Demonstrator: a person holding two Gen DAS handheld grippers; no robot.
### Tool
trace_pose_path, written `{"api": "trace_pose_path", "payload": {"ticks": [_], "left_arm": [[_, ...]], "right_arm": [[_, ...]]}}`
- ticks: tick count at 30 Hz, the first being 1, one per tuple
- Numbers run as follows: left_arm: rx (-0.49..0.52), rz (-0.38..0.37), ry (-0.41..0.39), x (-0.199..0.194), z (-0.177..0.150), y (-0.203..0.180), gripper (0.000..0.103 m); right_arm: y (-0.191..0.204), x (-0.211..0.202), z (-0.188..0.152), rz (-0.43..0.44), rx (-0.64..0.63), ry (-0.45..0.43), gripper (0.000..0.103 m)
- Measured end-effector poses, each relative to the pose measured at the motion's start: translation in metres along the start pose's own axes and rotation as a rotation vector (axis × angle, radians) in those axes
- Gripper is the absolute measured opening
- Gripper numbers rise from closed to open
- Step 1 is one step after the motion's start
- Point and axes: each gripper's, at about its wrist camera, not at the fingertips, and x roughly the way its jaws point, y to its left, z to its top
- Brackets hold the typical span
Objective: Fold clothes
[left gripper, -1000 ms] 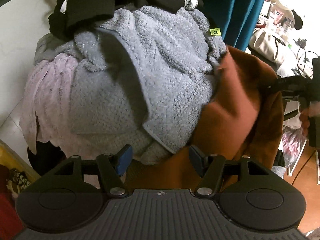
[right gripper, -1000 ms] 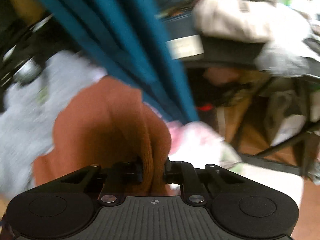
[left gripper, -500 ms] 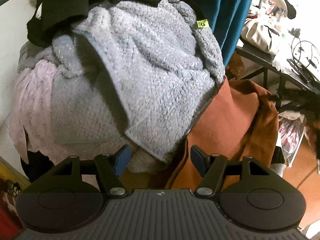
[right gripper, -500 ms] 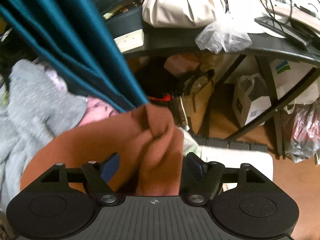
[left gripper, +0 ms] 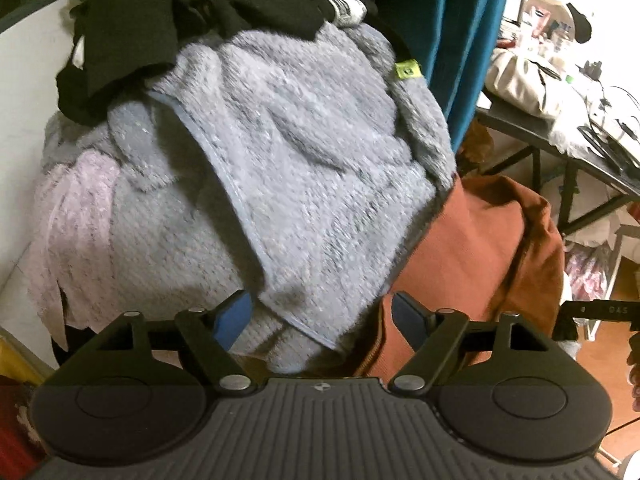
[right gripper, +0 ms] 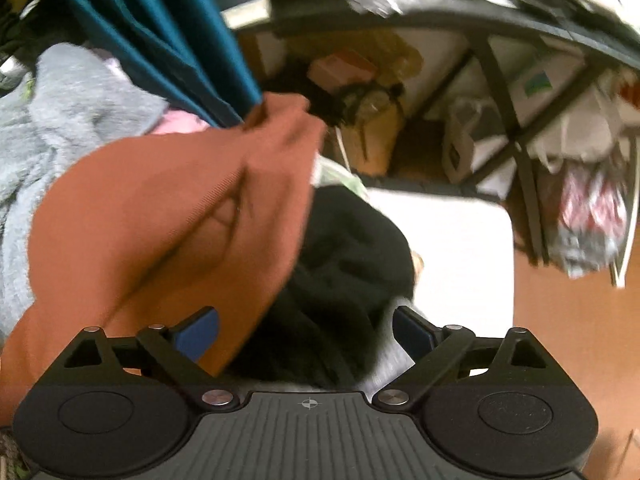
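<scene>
A fluffy grey fleece garment [left gripper: 288,168] lies on top of a heap of clothes, with a rust-brown garment [left gripper: 480,248] beside it on the right. My left gripper [left gripper: 322,316] hovers just over the fleece's lower hem, its jaws opening, and the pads press on nothing. In the right wrist view the rust-brown garment [right gripper: 180,216] hangs loose at the left. My right gripper [right gripper: 306,332] is opening wide above a black garment [right gripper: 340,280]; the brown cloth's edge lies by its left pad [right gripper: 198,332], free of the jaws.
Black clothes [left gripper: 160,20] and a pale pink garment [left gripper: 72,216] top and flank the heap. A teal curtain [left gripper: 452,20] hangs behind. A cluttered dark-framed table [left gripper: 560,136] stands at the right, with bags [right gripper: 460,136] and a white panel [right gripper: 452,248] on the floor beneath.
My right gripper opened and let go of the rust-brown garment, then drew away toward the black garment. My left gripper widened its jaws over the grey fleece and barely moved.
</scene>
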Motion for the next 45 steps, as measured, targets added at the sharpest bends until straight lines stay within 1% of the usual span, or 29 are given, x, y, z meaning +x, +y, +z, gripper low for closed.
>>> {"api": "trace_pose_path", "payload": {"ticks": [2,7,10,11,12,13,16,17,19,20,21,23,25,26,27,28,29,31,33,34,35,36,37,38,39,40,41,45], "left_arm": [[0.014,-0.042,0.021,0.002,-0.007,-0.006,0.079],[0.088,-0.192,0.061,0.004,-0.024,-0.033,0.079],[0.169,-0.247,0.081,0.006,-0.035,-0.055,0.079],[0.192,-0.266,0.091,0.008,-0.040,-0.062,0.079],[0.214,-0.288,0.109,0.012,-0.045,-0.069,0.079],[0.232,-0.304,0.126,0.017,-0.049,-0.074,0.079],[0.293,-0.323,0.166,0.038,-0.063,-0.090,0.079],[0.330,-0.307,0.172,0.046,-0.068,-0.095,0.078],[0.419,-0.237,0.175,0.064,-0.079,-0.106,0.050],[0.419,-0.205,0.178,0.070,-0.080,-0.107,0.024],[0.378,-0.175,0.182,0.075,-0.077,-0.102,0.015],[0.293,-0.127,0.189,0.083,-0.070,-0.091,0.015],[0.198,-0.112,0.189,0.085,-0.061,-0.075,0.014],[0.178,-0.097,0.188,0.085,-0.058,-0.069,0.014],[0.185,-0.077,0.186,0.086,-0.056,-0.065,0.014],[0.175,-0.080,0.189,0.084,-0.054,-0.061,0.014],[0.150,-0.104,0.194,0.082,-0.053,-0.057,0.014],[0.104,-0.147,0.201,0.077,-0.052,-0.050,0.021],[0.087,-0.153,0.186,0.068,-0.054,-0.049,0.033],[0.085,-0.149,0.179,0.064,-0.056,-0.051,0.037],[0.084,-0.139,0.175,0.060,-0.059,-0.053,0.045],[0.082,-0.129,0.172,0.056,-0.062,-0.055,0.055],[0.079,-0.120,0.168,0.051,-0.065,-0.058,0.059],[0.075,-0.114,0.165,0.048,-0.067,-0.059,0.063],[0.070,-0.110,0.161,0.045,-0.069,-0.059,0.066],[0.062,-0.108,0.160,0.043,-0.071,-0.059,0.067],[0.051,-0.107,0.161,0.041,-0.073,-0.059,0.069],[0.024,-0.143,0.155,0.034,-0.078,-0.062,0.076]], "right_arm": [[-0.008,0.000,-0.008,-0.008,0.018,0.015,0.091],[-0.019,0.004,-0.028,-0.013,0.021,0.058,0.089],[-0.017,0.009,-0.037,0.006,0.017,0.094,0.082],[-0.016,0.011,-0.040,0.012,0.013,0.109,0.078],[-0.015,0.012,-0.043,0.015,0.009,0.124,0.075],[-0.015,0.013,-0.045,0.012,0.007,0.132,0.075],[-0.014,0.012,-0.050,-0.006,0.003,0.139,0.075],[-0.015,0.011,-0.051,-0.011,0.001,0.137,0.075],[-0.017,0.011,-0.053,-0.025,-0.008,0.148,0.073],[-0.020,0.012,-0.052,-0.030,-0.013,0.160,0.067],[-0.022,0.012,-0.051,-0.033,-0.020,0.170,0.066],[-0.024,0.010,-0.048,-0.039,-0.033,0.168,0.066],[-0.025,0.009,-0.047,-0.035,-0.043,0.162,0.067],[-0.025,0.011,-0.047,-0.028,-0.042,0.166,0.068],[-0.025,0.012,-0.047,-0.021,-0.042,0.169,0.069],[-0.024,0.015,-0.048,-0.011,-0.036,0.177,0.070],[-0.022,0.017,-0.049,-0.001,-0.028,0.186,0.070],[-0.018,0.023,-0.052,0.022,-0.023,0.195,0.071],[-0.012,0.029,-0.054,0.039,-0.040,0.200,0.069],[-0.010,0.031,-0.055,0.045,-0.055,0.203,0.067],[-0.007,0.034,-0.056,0.049,-0.073,0.207,0.060],[-0.005,0.035,-0.056,0.054,-0.093,0.213,0.050],[-0.004,0.035,-0.057,0.064,-0.119,0.219,0.043],[-0.002,0.035,-0.057,0.075,-0.156,0.225,0.028],[0.000,0.034,-0.058,0.081,-0.201,0.231,0.021],[0.002,0.033,-0.059,0.085,-0.247,0.235,0.018],[0.001,0.031,-0.061,0.093,-0.276,0.239,0.012],[-0.014,0.025,-0.059,0.131,-0.258,0.249,0.011]]}}
